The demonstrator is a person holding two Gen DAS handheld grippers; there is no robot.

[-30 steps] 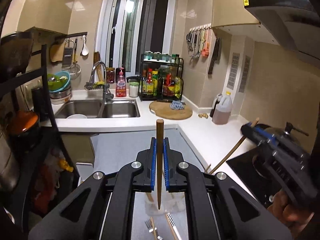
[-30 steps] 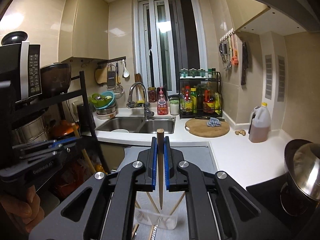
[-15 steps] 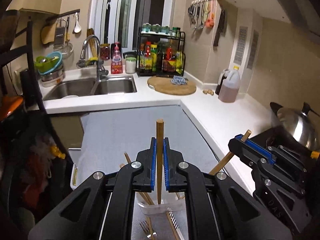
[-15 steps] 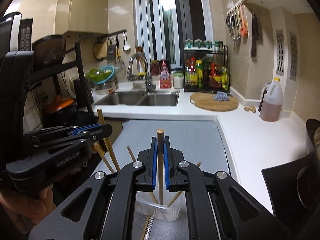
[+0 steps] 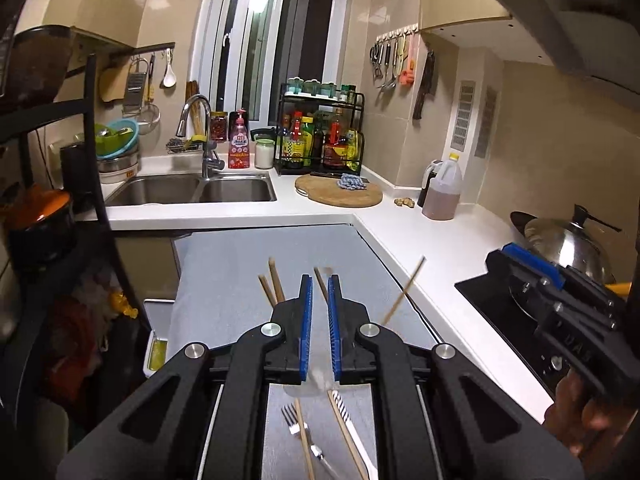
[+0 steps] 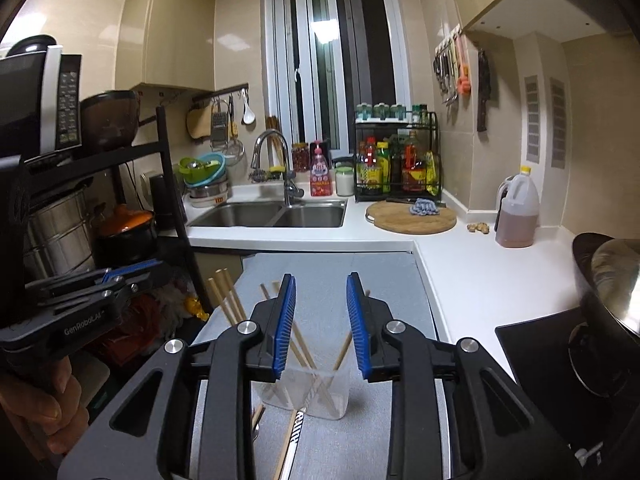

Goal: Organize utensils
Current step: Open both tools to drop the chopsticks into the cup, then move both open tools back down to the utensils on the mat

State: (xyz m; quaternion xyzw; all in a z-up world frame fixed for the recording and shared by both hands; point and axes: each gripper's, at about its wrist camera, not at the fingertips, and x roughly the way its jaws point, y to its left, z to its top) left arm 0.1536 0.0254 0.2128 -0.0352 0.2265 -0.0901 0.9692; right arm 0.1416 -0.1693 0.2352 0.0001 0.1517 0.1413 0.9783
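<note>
Several wooden chopsticks [image 6: 301, 350] stand leaning in a clear plastic cup [image 6: 304, 396] on a grey mat [image 6: 332, 272]. The right gripper [image 6: 321, 320] sits just above the cup; its jaws have just been opening and are parted, clasping nothing. The left gripper [image 5: 318, 328] shows a narrow gap, also empty. A fork [image 5: 298, 428] and more chopsticks [image 5: 346, 432] lie flat on the mat beside the cup. Behind are a white counter [image 6: 480, 264] and sink [image 6: 272, 214].

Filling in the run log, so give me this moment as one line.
left gripper: barely open, empty | right gripper: jaws just opening, empty | chopsticks: in cup | fork: outside cup
</note>
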